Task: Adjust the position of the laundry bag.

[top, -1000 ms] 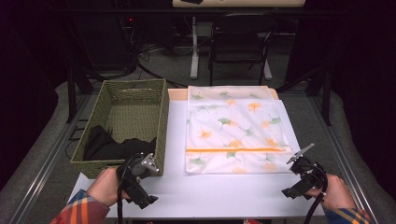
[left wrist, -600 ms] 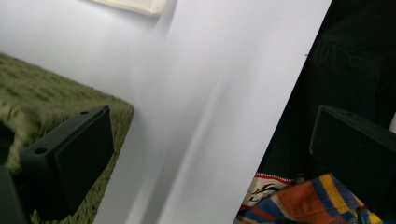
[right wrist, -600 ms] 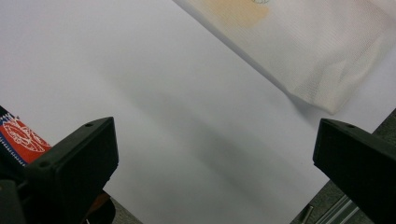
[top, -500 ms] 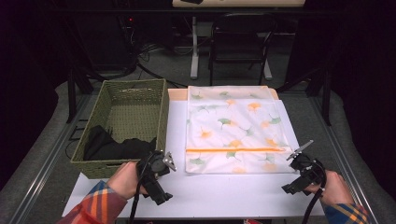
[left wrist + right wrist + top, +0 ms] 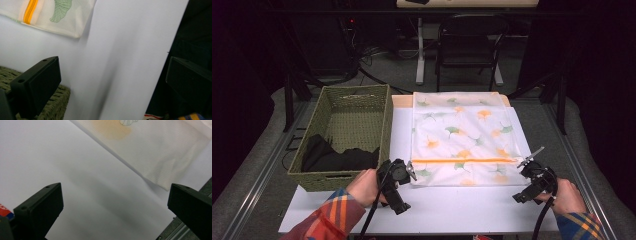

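At the left of the table stands a woven basket with dark clothing heaped in its near end. Just right of the basket's near corner, the left gripper hovers with its jaws spread wide, nothing between them. Its tips point at the near left corner of the mesh laundry bag, which lies flat in the middle of the table, printed with green and orange leaves, an orange zipper running across its near part. In the left gripper view that corner sits just ahead of the jaws, apart from them. At the right, the right gripper is likewise spread and empty, close beside the bag's near right corner. Judging from this, the step is taking both near corners. It would go best if each gripper comes in low along the tabletop and pinches only the corner, clear of the zipper.
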Demonstrator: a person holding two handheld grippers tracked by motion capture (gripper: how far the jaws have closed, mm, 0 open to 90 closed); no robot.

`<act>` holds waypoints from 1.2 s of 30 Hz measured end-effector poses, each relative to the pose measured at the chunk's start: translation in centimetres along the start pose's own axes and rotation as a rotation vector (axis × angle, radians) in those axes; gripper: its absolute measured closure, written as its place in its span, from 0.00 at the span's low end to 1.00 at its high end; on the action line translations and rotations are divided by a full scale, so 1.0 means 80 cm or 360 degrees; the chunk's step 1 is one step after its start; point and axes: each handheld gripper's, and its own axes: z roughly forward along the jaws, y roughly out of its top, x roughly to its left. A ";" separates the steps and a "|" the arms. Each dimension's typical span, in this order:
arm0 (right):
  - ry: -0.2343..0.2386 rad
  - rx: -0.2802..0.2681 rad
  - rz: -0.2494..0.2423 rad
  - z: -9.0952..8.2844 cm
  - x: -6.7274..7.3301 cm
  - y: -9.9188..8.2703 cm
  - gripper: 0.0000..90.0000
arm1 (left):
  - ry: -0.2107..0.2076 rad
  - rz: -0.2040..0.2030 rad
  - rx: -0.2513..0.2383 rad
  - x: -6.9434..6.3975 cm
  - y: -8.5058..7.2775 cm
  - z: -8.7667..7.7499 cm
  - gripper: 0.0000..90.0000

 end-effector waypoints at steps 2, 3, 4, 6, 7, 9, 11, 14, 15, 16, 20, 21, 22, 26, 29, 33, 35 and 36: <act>-0.0010 0.0001 0.0015 0.002 -0.002 0.001 0.00 | -0.0002 0.0013 0.0017 0.002 0.006 0.005 0.00; -0.0013 0.0008 0.0017 0.004 -0.005 0.002 0.00 | 0.0000 0.0016 0.0013 0.003 0.008 0.008 0.00; -0.0013 0.0008 0.0017 0.004 -0.005 0.002 0.00 | -0.0001 0.0017 0.0021 0.004 0.011 0.010 0.00; -0.0011 0.0001 0.0033 0.006 -0.007 0.003 0.00 | -0.0002 0.0016 0.0026 0.007 0.015 0.015 0.00; -0.0009 0.0012 0.0046 0.007 -0.008 0.005 0.00 | -0.0006 0.0005 0.0013 0.011 0.019 0.022 0.00; -0.0004 -0.0001 0.0045 0.008 -0.010 0.005 0.00 | -0.0020 0.0007 0.0016 0.012 0.021 0.023 0.00; -0.0011 0.0013 0.0077 0.011 -0.013 0.006 0.01 | -0.0034 0.0011 0.0003 0.015 0.027 0.030 0.00; -0.0011 0.0022 0.0063 0.012 -0.017 0.006 0.01 | -0.0035 0.0004 0.0014 0.017 0.030 0.036 0.00; -0.0005 0.0024 0.0081 0.013 -0.017 0.007 0.01 | -0.0038 -0.0004 0.0027 0.021 0.033 0.040 0.00; -0.0006 0.0016 0.0081 0.015 -0.019 0.007 0.01 | -0.0031 -0.0013 0.0026 0.022 0.033 0.042 0.00; 0.0007 0.0023 0.0084 0.019 -0.022 0.009 0.01 | -0.0028 -0.0030 0.0038 0.028 0.037 0.050 0.00; 0.0018 0.0020 0.0094 0.021 -0.024 0.010 0.01 | -0.0039 -0.0040 0.0061 0.032 0.039 0.052 0.00; 0.0018 0.0020 0.0094 0.021 -0.024 0.010 0.01 | -0.0039 -0.0040 0.0061 0.032 0.039 0.052 0.00; 0.0017 0.0012 0.0085 0.023 -0.028 0.014 0.04 | -0.0024 -0.0067 0.0074 0.039 0.042 0.061 0.01; 0.0021 0.0013 0.0112 0.028 -0.030 0.017 0.04 | -0.0002 -0.0084 0.0051 0.043 0.044 0.067 0.01; 0.0024 0.0021 0.0122 0.031 -0.030 0.020 0.03 | 0.0027 -0.0105 0.0067 0.042 0.045 0.069 0.01; 0.0023 0.0025 0.0110 0.033 -0.033 0.023 0.04 | 0.0033 -0.0103 0.0076 0.043 0.046 0.071 0.01; 0.0020 0.0024 0.0129 0.033 -0.032 0.023 0.04 | 0.0046 -0.0110 0.0082 0.042 0.047 0.073 0.02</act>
